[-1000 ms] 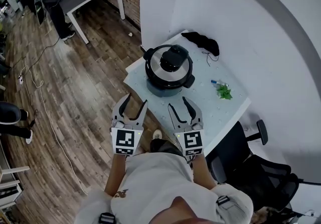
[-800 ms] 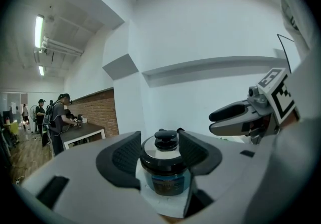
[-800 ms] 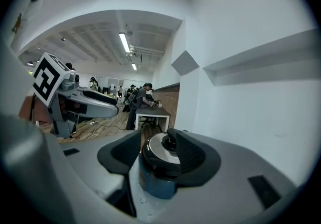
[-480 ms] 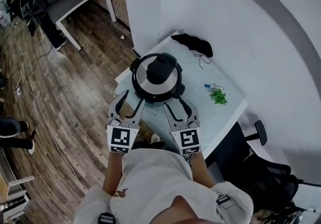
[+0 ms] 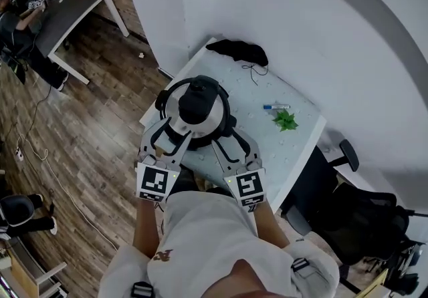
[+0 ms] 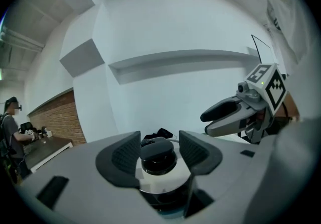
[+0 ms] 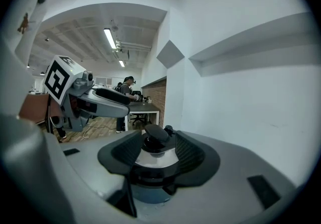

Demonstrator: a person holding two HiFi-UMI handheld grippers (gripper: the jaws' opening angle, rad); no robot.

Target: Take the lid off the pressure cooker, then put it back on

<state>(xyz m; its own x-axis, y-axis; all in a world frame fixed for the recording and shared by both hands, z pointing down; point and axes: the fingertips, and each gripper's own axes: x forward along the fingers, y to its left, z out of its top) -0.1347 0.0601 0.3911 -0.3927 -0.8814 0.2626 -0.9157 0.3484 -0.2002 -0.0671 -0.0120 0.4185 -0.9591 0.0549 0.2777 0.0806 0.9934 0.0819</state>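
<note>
Nearest to the person, the left claw [image 5: 168, 133] and the right claw [image 5: 231, 143] are held side by side, both pointing forward and a little downward; each one is released, its jaws standing apart with no pad pressing on anything, and the jaws of the left one have just opened a little further. Straight ahead of them the pressure cooker [image 5: 226, 121] stands on the near corner of the white counter [image 5: 297, 139], with its lid [image 5: 172, 107] on it; the coming move, as it seems, is a short reach forward over the rim. In the head view the tips of the left claw overlap the near edge of the lid and those of the right claw come to its near right side; the left one is judged slightly nearer, but height cannot be read from above. The two gripper views supply this: the black top handle [image 6: 158, 153] rises in the gap of each claw, about level with the pads but beyond them, not yet between them; it looks thick and nearly round, so no clear long axis can be told. Further on the counter, a black cloth [image 5: 241, 51] lies behind the cooker; only the head view shows the small green plant [image 5: 285, 119] and the pen [image 5: 275, 107] to the right.
</note>
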